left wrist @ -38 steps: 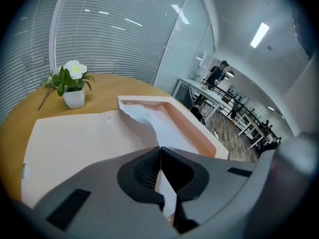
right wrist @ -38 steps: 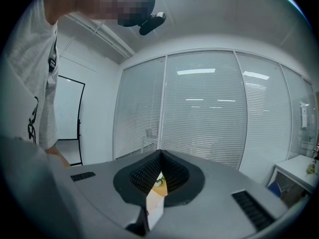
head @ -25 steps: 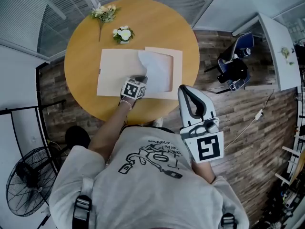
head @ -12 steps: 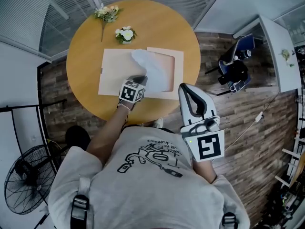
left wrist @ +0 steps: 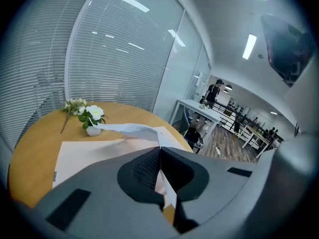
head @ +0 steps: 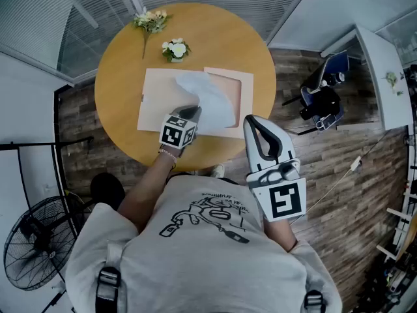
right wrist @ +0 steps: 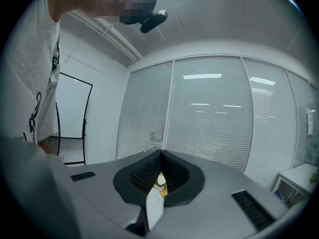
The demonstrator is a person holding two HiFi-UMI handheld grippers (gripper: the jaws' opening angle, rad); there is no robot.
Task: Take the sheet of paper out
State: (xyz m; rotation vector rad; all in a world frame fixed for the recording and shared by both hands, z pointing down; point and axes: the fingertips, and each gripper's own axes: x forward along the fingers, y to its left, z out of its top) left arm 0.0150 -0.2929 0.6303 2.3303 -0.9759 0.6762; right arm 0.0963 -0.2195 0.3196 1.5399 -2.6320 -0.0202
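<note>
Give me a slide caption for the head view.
Left tool pinches a white sheet of paper that arcs above a beige folder on a round wooden table; right tool held aside.

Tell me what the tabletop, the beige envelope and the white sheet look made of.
Tabletop: wood or wood veneer, smooth satin; warm even tan, soft sheen, grain too fine to tell.
Beige envelope: stiff matte paper or card, probably; lies flat with crisp edges.
White sheet: thin matte paper; it curls and sags where the left tongs pinch it and hold it up.
</note>
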